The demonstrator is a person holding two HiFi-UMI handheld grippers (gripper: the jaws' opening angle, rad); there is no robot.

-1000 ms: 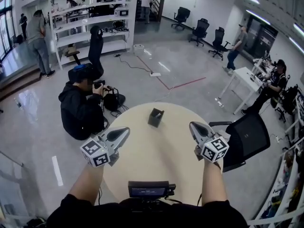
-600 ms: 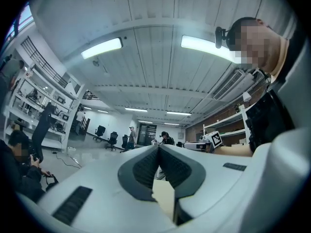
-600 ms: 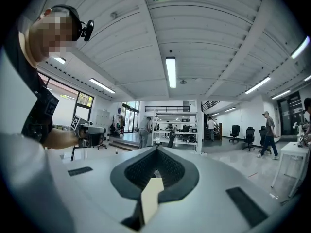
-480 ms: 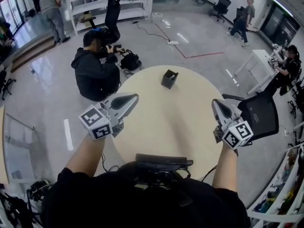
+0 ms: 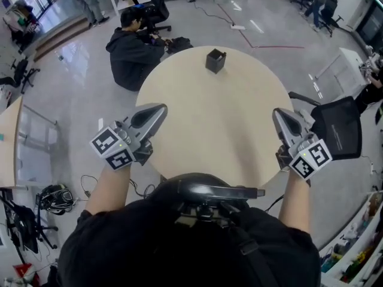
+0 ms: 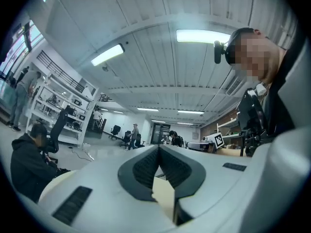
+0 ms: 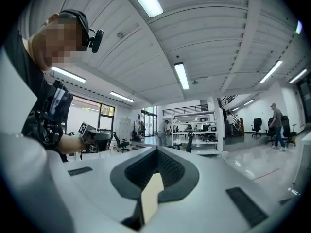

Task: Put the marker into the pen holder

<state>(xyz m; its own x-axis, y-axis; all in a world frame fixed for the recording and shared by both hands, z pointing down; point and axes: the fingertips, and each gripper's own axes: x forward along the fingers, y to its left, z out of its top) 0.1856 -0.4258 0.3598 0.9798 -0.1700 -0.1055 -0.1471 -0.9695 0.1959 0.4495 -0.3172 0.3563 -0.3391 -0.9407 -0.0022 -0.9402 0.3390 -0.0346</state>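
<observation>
A small black pen holder (image 5: 215, 60) stands upright near the far edge of the round beige table (image 5: 215, 124). No marker shows on the tabletop, and I cannot tell what is inside the holder. My left gripper (image 5: 160, 109) hovers at the table's near left edge, jaws shut with nothing held. At the near right edge my right gripper (image 5: 280, 113) is also shut and empty. In the left gripper view the left gripper (image 6: 158, 147) points out over the room with its pads together. The right gripper (image 7: 156, 149) looks the same in the right gripper view.
A person in black (image 5: 136, 54) crouches on the floor just beyond the table's far left. A black office chair (image 5: 336, 131) stands close to the table's right side. Cables and a bag (image 5: 55, 197) lie on the floor at the left.
The head view has tipped further down, so the holder now sits higher in the frame. Both grippers have spread slightly apart near the table's front. Both stay shut.
</observation>
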